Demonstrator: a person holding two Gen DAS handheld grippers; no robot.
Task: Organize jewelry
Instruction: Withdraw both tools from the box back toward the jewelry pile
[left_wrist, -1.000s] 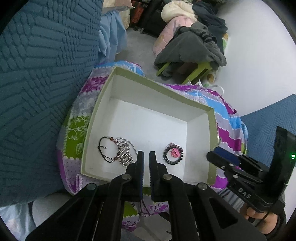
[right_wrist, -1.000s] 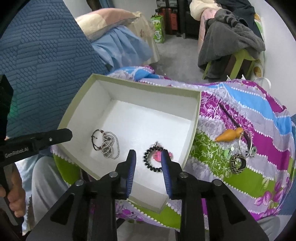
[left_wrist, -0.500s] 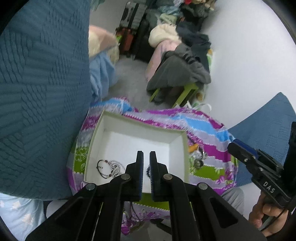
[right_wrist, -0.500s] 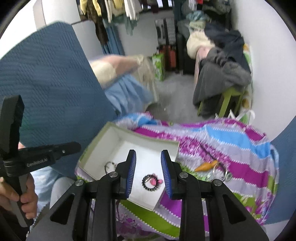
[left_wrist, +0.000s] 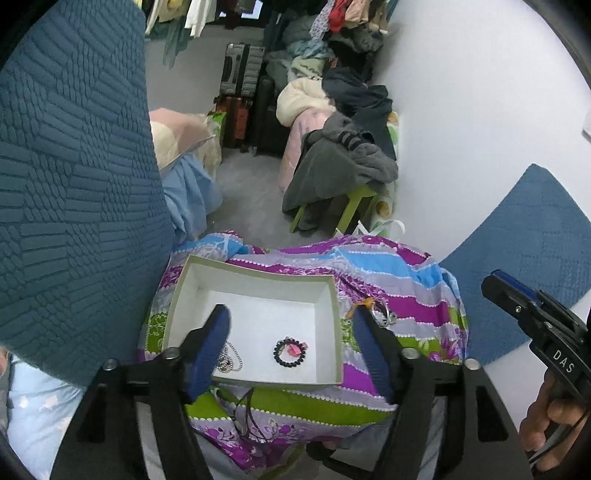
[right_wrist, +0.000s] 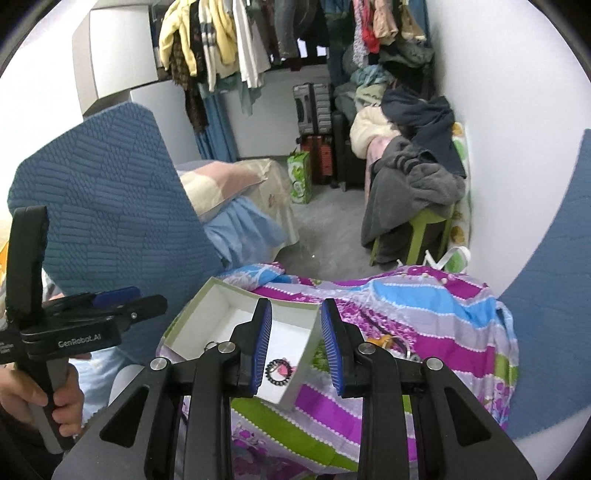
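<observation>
Jewelry (left_wrist: 373, 314) waits just right of the box (left_wrist: 338, 332), nearer the half-spread, empty right gripper (right_wrist: 295, 339) than the wide-spread, empty left gripper (left_wrist: 291, 332).

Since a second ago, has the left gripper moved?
Yes. The left gripper has pulled back and up from the white box, which looks smaller now, and its fingers have spread open.

Right claw (right_wrist: 296, 345) gapes, empty — above the box (right_wrist: 192, 312).

Grey garment (right_wrist: 410, 188) over green stool (right_wrist: 428, 225), suitcases (right_wrist: 314, 107), hanging clothes (right_wrist: 221, 33) behind.
</observation>
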